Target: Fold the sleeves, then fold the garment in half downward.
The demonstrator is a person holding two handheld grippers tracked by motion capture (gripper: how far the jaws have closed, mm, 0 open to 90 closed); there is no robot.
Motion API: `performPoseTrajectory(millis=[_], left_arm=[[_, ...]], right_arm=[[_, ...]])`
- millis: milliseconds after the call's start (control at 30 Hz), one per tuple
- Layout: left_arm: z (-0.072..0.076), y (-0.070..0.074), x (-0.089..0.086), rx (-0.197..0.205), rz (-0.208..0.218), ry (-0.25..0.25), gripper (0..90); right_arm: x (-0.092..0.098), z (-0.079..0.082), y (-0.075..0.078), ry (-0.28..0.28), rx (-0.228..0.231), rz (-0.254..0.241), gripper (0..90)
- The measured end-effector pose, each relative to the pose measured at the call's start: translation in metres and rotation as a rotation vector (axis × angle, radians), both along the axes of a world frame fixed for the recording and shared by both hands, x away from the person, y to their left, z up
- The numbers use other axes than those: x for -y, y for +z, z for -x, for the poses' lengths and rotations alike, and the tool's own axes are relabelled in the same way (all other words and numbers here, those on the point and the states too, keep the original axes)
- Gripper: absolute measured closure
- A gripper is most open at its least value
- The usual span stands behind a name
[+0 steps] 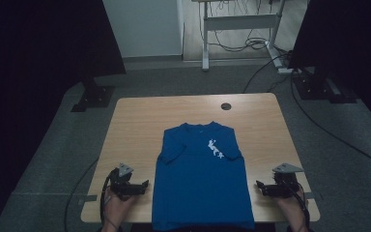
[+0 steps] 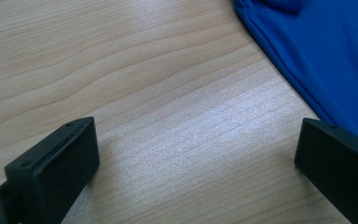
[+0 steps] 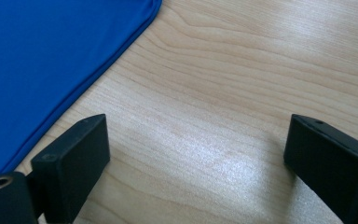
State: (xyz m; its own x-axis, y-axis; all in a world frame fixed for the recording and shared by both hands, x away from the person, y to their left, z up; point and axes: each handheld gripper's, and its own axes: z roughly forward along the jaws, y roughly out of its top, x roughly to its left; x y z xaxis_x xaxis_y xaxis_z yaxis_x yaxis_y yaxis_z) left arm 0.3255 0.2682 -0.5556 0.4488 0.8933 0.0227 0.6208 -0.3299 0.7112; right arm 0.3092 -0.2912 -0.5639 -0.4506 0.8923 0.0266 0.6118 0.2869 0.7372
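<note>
High view: blue t-shirt [image 1: 200, 179] lies flat, front up w/ white print, centred on the wooden table [image 1: 135, 121], collar toward the far edge, hem at the near edge. Left gripper [image 1: 144, 185] sits just beside the shirt's left side, right gripper [image 1: 260, 185] just beside its right side, both w/ jaws spread wide & nothing between them, resting low over bare wood. Left gripper view has the shirt's side seam [image 2: 279, 70] near the right jaw; right gripper view has the hem edge [image 3: 98, 70] near the left jaw. Likely step: approach for a fold. To do it well, slide each lower jaw under the edge, pinch both fabric layers at matching heights, lift evenly so cloth doesn't bunch or skew.
</note>
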Motion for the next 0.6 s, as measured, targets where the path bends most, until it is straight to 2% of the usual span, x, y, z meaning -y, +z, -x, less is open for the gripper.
performPoseTrajectory(millis=[100,600], left_arm=[[0.0,0.0,0.0,0.0,0.0,-0.001,0.0],[0.0001,0.0001,-0.0019,0.002,0.001,-0.024,0.1]], right_arm=[[-0.0007,0.0006,-0.0002,0.0,0.002,0.013,5.9],[-0.0007,0.0005,-0.0003,0.003,-0.001,0.013,5.4]])
